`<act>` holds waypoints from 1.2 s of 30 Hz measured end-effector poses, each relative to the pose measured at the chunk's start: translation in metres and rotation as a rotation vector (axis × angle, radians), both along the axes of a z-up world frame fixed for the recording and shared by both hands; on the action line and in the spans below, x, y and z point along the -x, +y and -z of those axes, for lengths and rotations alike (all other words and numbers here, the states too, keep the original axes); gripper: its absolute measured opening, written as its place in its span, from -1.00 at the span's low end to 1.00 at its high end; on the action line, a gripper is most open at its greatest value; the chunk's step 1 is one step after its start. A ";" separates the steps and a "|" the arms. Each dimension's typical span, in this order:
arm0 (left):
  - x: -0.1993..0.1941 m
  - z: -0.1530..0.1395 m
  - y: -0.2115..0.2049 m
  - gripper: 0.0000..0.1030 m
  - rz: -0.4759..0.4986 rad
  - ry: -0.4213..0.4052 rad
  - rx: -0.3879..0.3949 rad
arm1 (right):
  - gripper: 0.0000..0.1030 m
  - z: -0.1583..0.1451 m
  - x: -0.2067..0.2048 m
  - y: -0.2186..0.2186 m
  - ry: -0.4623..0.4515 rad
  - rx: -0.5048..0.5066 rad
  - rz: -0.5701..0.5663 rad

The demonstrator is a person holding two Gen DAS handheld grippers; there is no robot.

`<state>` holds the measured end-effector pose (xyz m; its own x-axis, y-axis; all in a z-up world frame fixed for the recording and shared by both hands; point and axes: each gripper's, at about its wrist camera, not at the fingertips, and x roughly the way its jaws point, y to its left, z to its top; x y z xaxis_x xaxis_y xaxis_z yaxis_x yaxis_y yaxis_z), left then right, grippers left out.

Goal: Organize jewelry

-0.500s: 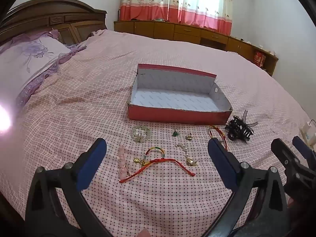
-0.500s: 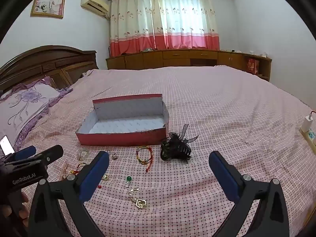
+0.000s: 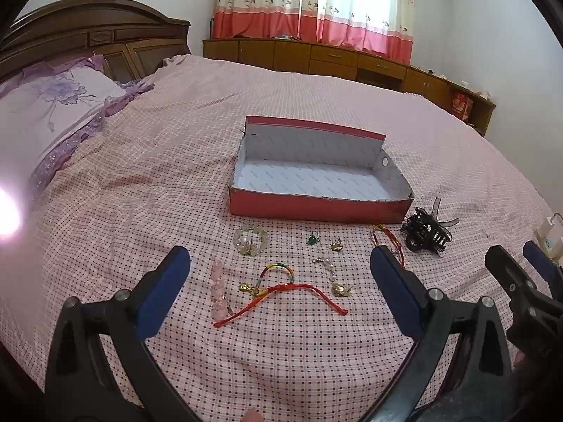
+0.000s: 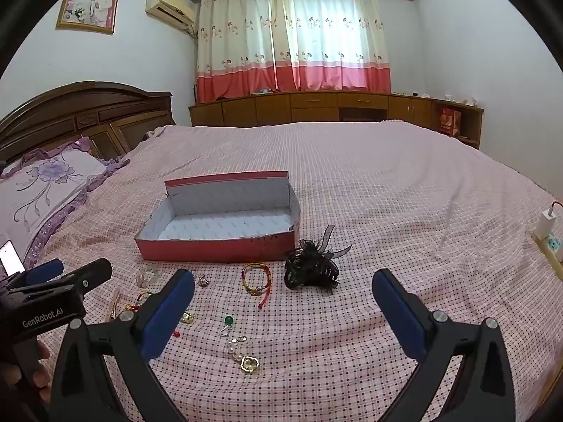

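Observation:
An open red box (image 3: 316,207) with a white inside stands empty on the bed; it also shows in the right wrist view (image 4: 214,246). Jewelry lies in front of it: a clear bead bracelet (image 3: 250,240), a pink bead piece (image 3: 218,290), a red cord bracelet (image 3: 281,295), a green ring (image 3: 312,238), pearl earrings (image 3: 332,276), a red-gold bracelet (image 4: 257,279) and a black hair claw (image 4: 309,269). My left gripper (image 3: 278,288) is open above the red cord bracelet. My right gripper (image 4: 283,311) is open, near the black hair claw.
The pink checked bedspread (image 4: 387,193) covers the whole bed. A purple pillow (image 3: 45,112) and wooden headboard (image 3: 95,24) are at the left. A power strip with a charger (image 4: 547,235) lies at the right edge. A lit phone (image 4: 10,256) lies at the left.
Both grippers stay open and nearly still; the views have hardly shifted and the jewelry has not moved.

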<state>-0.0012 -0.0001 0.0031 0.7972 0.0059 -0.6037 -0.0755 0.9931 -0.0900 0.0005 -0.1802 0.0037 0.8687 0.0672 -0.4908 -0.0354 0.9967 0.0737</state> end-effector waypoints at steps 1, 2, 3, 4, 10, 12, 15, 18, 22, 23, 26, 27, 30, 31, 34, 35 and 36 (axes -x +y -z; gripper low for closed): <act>0.000 0.000 0.000 0.85 -0.001 -0.001 0.000 | 1.00 0.000 0.003 -0.004 -0.007 -0.002 -0.001; 0.000 0.000 0.000 0.85 -0.001 -0.001 0.000 | 1.00 0.000 0.003 -0.003 -0.008 -0.001 0.000; 0.000 0.000 0.000 0.85 0.000 -0.001 0.001 | 1.00 0.000 0.003 -0.004 -0.008 0.001 0.000; 0.000 0.000 0.000 0.85 0.000 -0.002 0.001 | 1.00 0.000 0.003 -0.003 -0.009 0.003 0.001; 0.000 -0.001 0.006 0.85 0.000 -0.005 0.000 | 1.00 0.000 0.004 -0.004 -0.009 0.007 0.001; 0.000 -0.001 0.005 0.85 0.000 -0.005 -0.001 | 1.00 0.000 0.003 -0.004 -0.009 0.007 0.001; 0.001 -0.001 0.006 0.85 -0.001 -0.006 -0.002 | 1.00 0.000 0.003 -0.003 -0.010 0.010 0.002; 0.000 -0.001 0.005 0.85 -0.001 -0.005 -0.003 | 1.00 0.000 0.003 -0.003 -0.008 0.009 0.002; 0.001 -0.001 0.005 0.85 0.000 -0.006 -0.003 | 1.00 0.000 0.003 -0.003 -0.010 0.010 0.003; 0.001 -0.001 0.005 0.85 0.001 -0.006 -0.003 | 1.00 0.000 0.003 -0.002 -0.010 0.010 0.003; 0.000 -0.001 0.005 0.85 0.001 -0.005 -0.004 | 1.00 0.000 0.003 -0.002 -0.009 0.009 0.002; 0.001 -0.001 0.006 0.85 0.001 -0.005 -0.004 | 1.00 0.000 0.004 -0.002 -0.009 0.010 0.003; 0.001 -0.001 0.006 0.85 0.000 -0.005 -0.004 | 1.00 0.000 0.004 -0.002 -0.010 0.011 0.003; 0.001 -0.002 0.006 0.85 0.000 -0.005 -0.004 | 1.00 0.000 0.003 -0.002 -0.010 0.011 0.003; 0.001 -0.001 0.005 0.85 0.001 -0.005 -0.005 | 1.00 0.000 0.003 -0.002 -0.009 0.009 0.003; 0.001 -0.001 0.005 0.85 0.002 -0.005 -0.005 | 1.00 0.000 0.004 -0.002 -0.009 0.010 0.003; 0.001 -0.001 0.006 0.85 0.002 -0.005 -0.005 | 1.00 0.000 0.004 -0.002 -0.009 0.011 0.003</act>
